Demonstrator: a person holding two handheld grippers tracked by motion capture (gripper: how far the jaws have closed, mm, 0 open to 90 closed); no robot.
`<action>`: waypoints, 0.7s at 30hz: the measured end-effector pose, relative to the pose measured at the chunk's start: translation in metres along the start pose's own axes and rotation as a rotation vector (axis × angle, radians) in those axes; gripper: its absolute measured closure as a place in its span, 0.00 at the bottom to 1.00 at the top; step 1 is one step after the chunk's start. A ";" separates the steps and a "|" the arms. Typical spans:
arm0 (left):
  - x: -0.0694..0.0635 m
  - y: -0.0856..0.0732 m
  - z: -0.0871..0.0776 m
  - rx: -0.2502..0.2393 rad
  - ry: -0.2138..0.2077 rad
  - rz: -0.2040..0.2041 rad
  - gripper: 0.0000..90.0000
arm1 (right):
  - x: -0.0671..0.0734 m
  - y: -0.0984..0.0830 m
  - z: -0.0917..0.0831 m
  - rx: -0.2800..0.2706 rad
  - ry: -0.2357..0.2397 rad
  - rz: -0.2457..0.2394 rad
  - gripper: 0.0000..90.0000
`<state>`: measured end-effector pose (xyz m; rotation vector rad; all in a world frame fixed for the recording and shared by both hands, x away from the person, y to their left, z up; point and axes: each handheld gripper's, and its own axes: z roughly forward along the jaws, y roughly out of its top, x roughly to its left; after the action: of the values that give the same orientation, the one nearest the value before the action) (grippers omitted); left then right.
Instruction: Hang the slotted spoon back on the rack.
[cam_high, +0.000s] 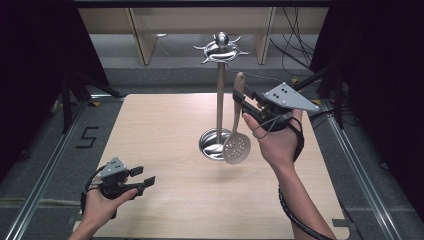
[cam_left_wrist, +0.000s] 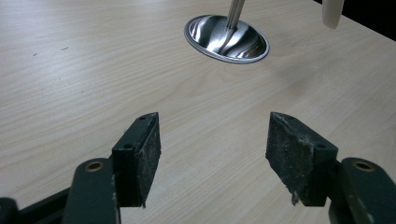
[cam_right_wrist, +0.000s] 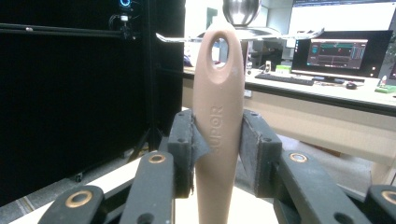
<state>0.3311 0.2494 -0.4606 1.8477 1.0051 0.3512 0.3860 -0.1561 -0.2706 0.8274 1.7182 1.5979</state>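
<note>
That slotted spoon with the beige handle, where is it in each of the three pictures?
High view: slotted spoon right of centre, clamped in the right gripper.
Left gripper view: a pale tip at the top right edge, probably it.
Right gripper view: its handle upright between the jaws.
Shared landmark: the steel stand.

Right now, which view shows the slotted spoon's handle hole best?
The right gripper view: the handle hole sits close and centred, above the right hand-held gripper clamped on the handle. In the high view the spoon shows whole, its hole too small to see. The left gripper view catches a pale edge.
</note>
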 end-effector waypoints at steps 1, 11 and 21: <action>0.000 0.000 0.000 -0.002 -0.001 0.000 0.38 | 0.001 0.001 0.001 -0.005 -0.002 0.001 0.76; 0.001 0.000 0.000 -0.004 -0.005 0.004 0.38 | 0.000 0.002 0.005 -0.011 -0.011 0.010 0.76; 0.000 0.000 0.000 -0.004 -0.005 0.004 0.38 | 0.002 0.004 0.008 -0.006 -0.019 0.012 0.76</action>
<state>0.3314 0.2498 -0.4605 1.8465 0.9972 0.3509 0.3912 -0.1499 -0.2670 0.8488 1.6977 1.5968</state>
